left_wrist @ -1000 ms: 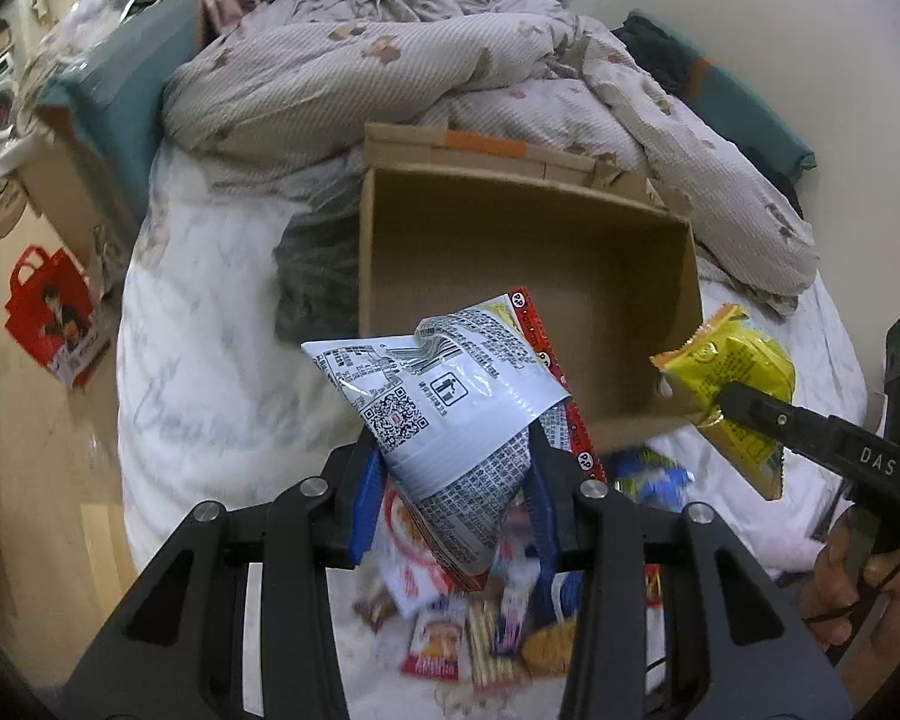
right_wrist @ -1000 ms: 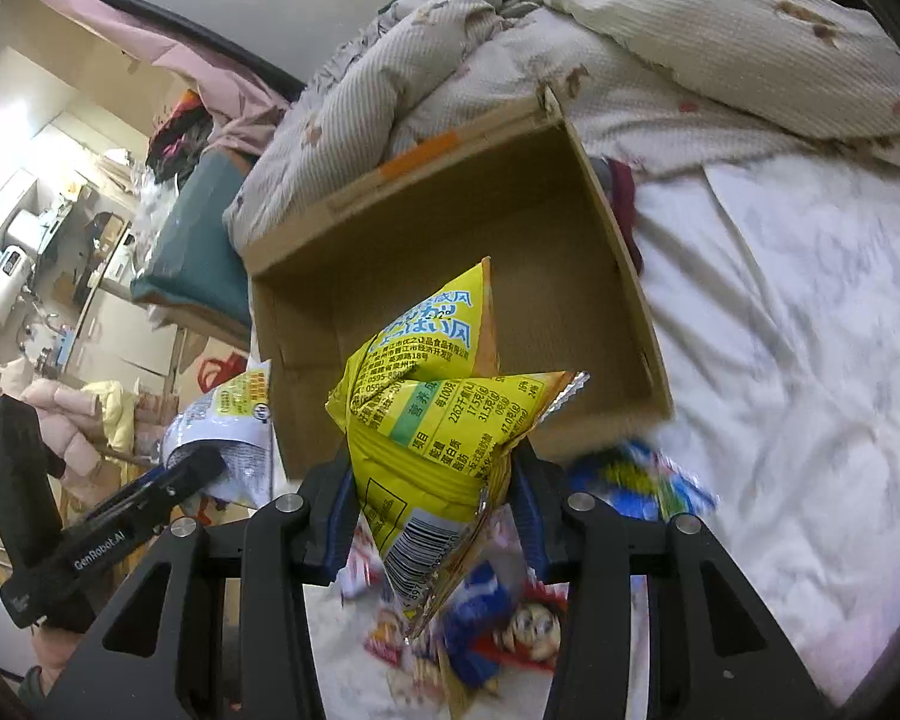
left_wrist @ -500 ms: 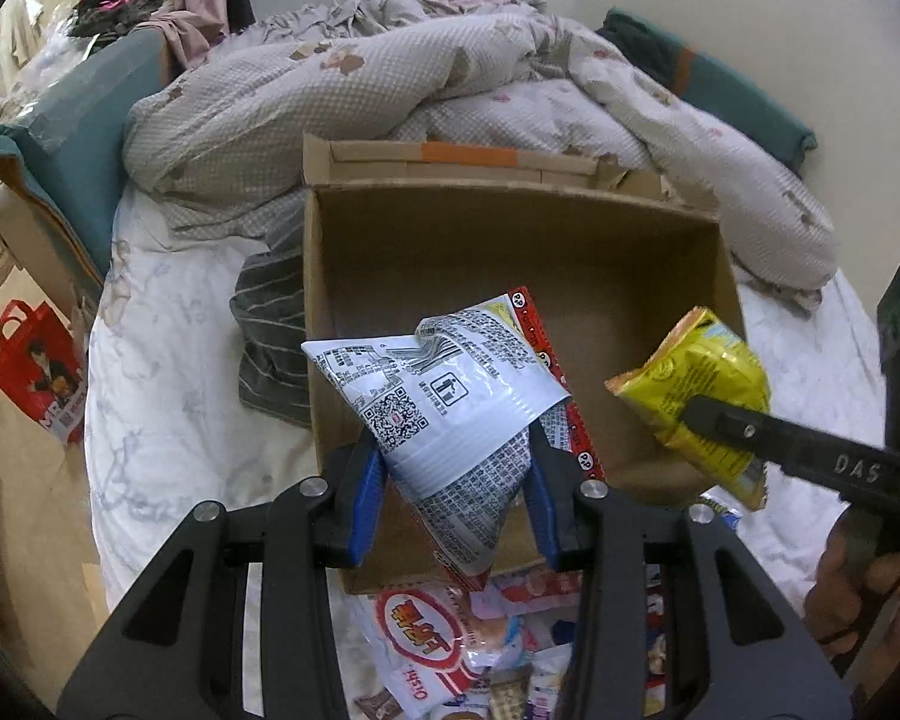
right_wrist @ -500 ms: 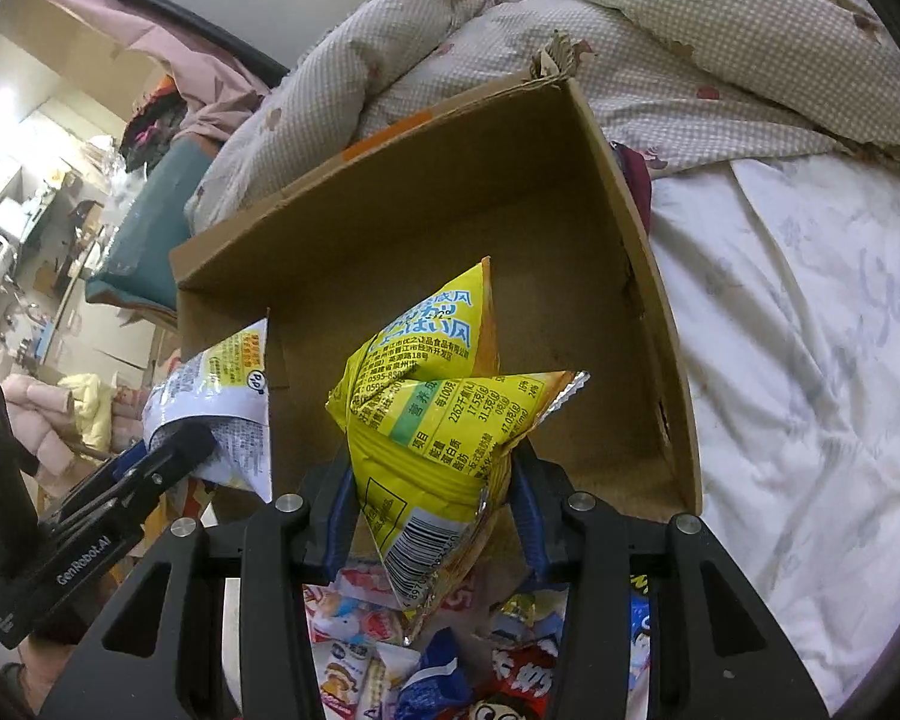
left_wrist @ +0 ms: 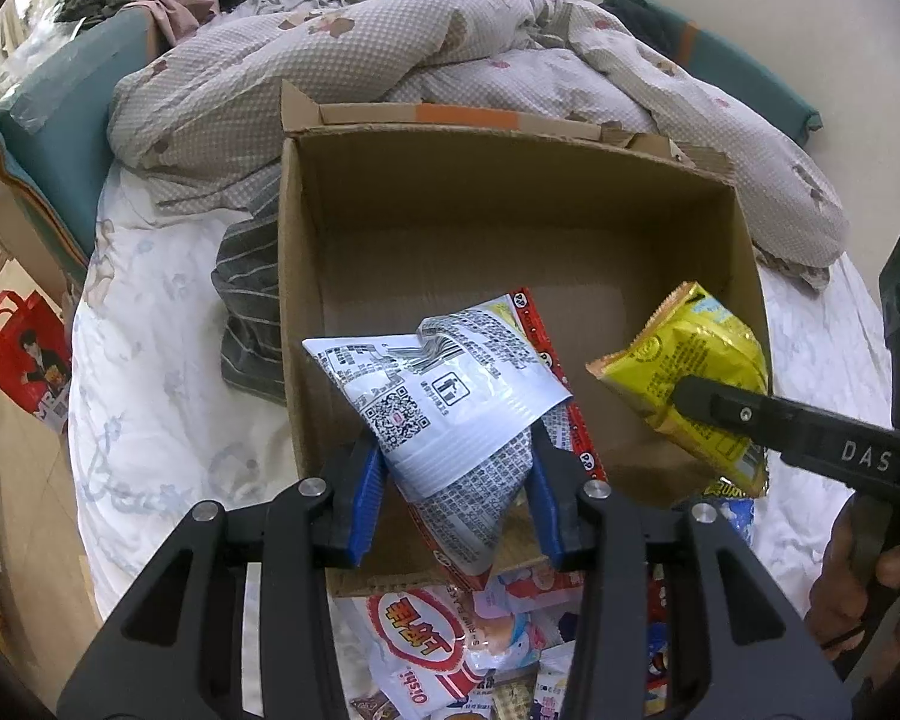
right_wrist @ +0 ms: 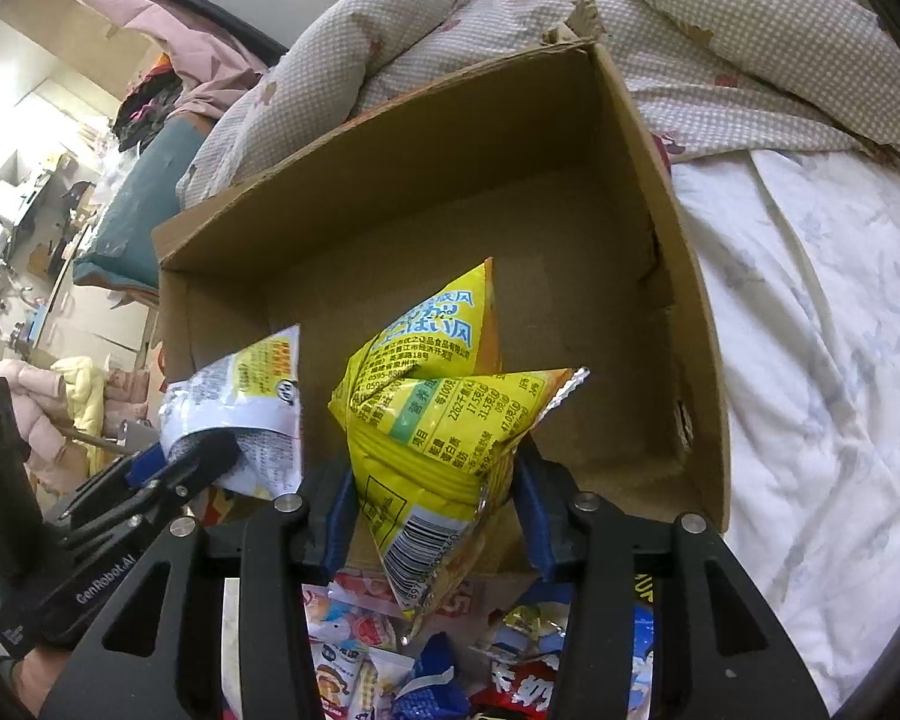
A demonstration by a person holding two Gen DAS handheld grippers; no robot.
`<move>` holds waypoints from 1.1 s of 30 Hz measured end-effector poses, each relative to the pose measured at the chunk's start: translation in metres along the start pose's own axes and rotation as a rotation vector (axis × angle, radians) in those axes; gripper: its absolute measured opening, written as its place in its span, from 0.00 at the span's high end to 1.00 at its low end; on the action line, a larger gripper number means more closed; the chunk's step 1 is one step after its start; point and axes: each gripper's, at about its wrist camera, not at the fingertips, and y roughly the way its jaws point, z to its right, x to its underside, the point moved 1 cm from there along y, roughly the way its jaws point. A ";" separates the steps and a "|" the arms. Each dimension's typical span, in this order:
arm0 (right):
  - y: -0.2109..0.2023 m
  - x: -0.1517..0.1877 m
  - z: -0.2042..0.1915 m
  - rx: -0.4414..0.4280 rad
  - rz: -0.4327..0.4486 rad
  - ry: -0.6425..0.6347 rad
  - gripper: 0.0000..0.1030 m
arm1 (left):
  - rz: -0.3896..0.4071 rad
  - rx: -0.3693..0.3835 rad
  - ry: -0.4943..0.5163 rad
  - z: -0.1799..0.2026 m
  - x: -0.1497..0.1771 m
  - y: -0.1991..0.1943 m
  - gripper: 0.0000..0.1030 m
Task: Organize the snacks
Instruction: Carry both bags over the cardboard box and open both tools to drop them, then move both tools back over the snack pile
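The left tool (left_wrist: 456, 480) is clenching a white snack packet (left_wrist: 444, 402), holding it over the near part of the open cardboard box (left_wrist: 510, 240) that is sitting on the bed (left_wrist: 150, 360). The right tool (right_wrist: 432, 504) is clenching a yellow snack bag (right_wrist: 438, 420) over the same box. Loose snacks (right_wrist: 390, 648) are lying just before the box.

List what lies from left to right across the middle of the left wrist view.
Red bag on the floor → white bedsheet → striped grey cloth → cardboard box's left wall → white snack packet in the left gripper → yellow snack packet → right gripper.
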 end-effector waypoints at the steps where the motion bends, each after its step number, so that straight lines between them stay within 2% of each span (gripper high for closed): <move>1: 0.000 0.000 0.000 -0.003 0.001 -0.002 0.52 | -0.003 -0.001 0.000 0.000 0.000 0.001 0.62; 4: -0.002 0.000 -0.003 -0.011 0.007 -0.015 0.52 | -0.003 -0.005 0.000 0.000 0.001 0.000 0.61; 9: -0.003 -0.002 -0.009 -0.025 0.024 -0.034 0.51 | 0.040 -0.027 0.006 0.000 0.000 -0.011 0.30; 10: -0.004 -0.002 -0.010 -0.022 0.028 -0.037 0.51 | 0.045 -0.024 0.004 0.000 0.001 -0.013 0.27; 11: -0.005 -0.002 -0.010 -0.016 0.032 -0.042 0.48 | 0.045 -0.025 0.001 -0.001 0.001 -0.014 0.22; 12: -0.006 -0.002 -0.010 -0.006 0.038 -0.046 0.40 | 0.043 -0.027 -0.005 -0.001 0.001 -0.015 0.21; 15: -0.008 -0.004 -0.012 0.014 0.061 -0.058 0.25 | 0.044 -0.018 -0.015 -0.002 0.001 -0.016 0.21; 18: -0.010 -0.006 -0.016 0.039 0.070 -0.070 0.20 | 0.065 -0.019 -0.006 -0.001 0.001 -0.020 0.21; 23: -0.019 -0.007 -0.018 0.051 0.089 -0.089 0.19 | 0.099 -0.023 0.000 0.000 0.002 -0.029 0.21; 33: -0.042 0.007 -0.014 0.036 0.110 -0.064 0.20 | 0.124 -0.076 -0.032 -0.012 0.009 -0.050 0.21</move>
